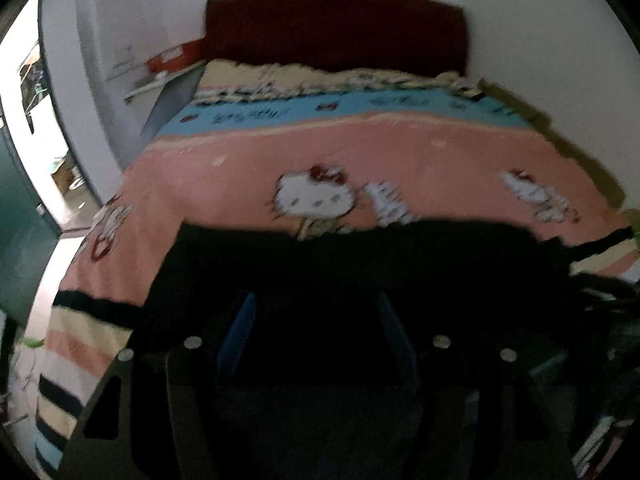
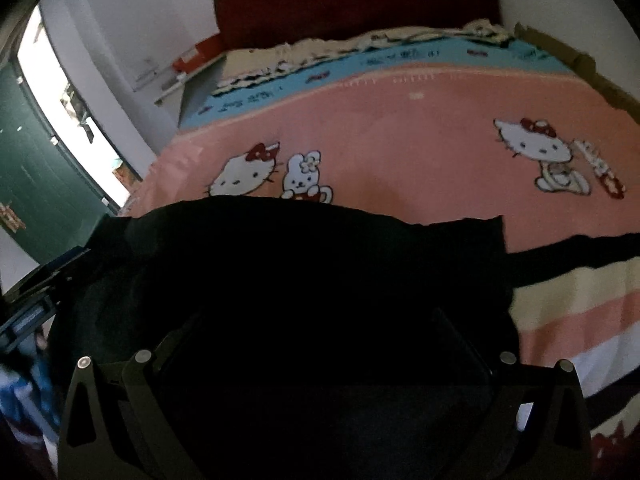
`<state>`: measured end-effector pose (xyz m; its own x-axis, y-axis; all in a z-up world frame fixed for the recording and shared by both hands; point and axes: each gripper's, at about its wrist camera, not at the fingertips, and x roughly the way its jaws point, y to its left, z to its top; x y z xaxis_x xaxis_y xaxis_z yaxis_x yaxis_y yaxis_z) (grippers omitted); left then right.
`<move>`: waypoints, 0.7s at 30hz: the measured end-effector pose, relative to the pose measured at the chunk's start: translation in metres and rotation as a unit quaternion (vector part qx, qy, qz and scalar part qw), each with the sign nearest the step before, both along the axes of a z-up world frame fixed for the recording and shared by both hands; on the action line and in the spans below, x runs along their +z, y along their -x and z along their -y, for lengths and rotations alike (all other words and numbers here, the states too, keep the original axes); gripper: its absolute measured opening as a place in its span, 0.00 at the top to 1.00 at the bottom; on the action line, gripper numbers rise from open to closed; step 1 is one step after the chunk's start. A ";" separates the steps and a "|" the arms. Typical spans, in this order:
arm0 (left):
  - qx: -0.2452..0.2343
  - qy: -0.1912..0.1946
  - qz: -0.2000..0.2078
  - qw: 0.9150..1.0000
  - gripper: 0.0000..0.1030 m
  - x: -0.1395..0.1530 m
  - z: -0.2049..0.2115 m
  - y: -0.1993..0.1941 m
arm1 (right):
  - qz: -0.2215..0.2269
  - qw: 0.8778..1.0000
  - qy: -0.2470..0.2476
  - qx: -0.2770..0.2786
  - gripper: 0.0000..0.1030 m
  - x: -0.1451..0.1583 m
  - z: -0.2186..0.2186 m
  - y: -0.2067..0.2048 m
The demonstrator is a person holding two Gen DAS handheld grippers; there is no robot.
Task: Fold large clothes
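Garment: large black cloth garment (image 1: pixel 360 264), lower half of both frames, lying on the bed.
Bedcover: pink blanket (image 2: pixel 400 128) with white cartoon-cat print; blue-band writing unreadable.
Left gripper (image 1: pixel 316 316): blue-padded fingers apart over the black cloth.
Right gripper (image 2: pixel 320 320): fingers lost in dark cloth; cannot tell.

Left tongs (image 1: pixel 316 320) spread over black garment (image 1: pixel 360 256) on bed (image 1: pixel 360 152)

The bed (image 2: pixel 400 128) carries a pink cartoon-print blanket (image 1: pixel 248 156) with a blue band toward the dark red headboard (image 1: pixel 336 28); a black garment (image 2: pixel 304 264) lies directly on the blanket's near, striped end.
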<state>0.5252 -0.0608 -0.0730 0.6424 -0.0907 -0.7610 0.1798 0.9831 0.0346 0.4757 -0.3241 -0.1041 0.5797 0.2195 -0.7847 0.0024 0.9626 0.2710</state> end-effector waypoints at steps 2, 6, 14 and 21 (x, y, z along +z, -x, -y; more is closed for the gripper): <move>0.016 0.005 -0.029 0.999 0.39 -0.023 -0.012 -0.006 | -0.008 1.000 0.023 0.006 0.00 -0.005 0.000 0.005; 0.022 0.028 -0.026 0.999 0.39 -0.046 -0.020 -0.007 | -0.037 0.999 -0.002 -0.004 0.01 -0.041 0.015 0.005; 0.027 0.048 -0.019 0.998 0.36 -0.059 -0.021 -0.006 | -0.017 1.000 -0.017 -0.020 0.01 -0.066 0.017 0.008; 0.034 0.041 -0.027 0.998 0.34 -0.057 -0.021 -0.005 | -0.026 0.999 -0.005 -0.024 0.01 -0.067 0.015 0.009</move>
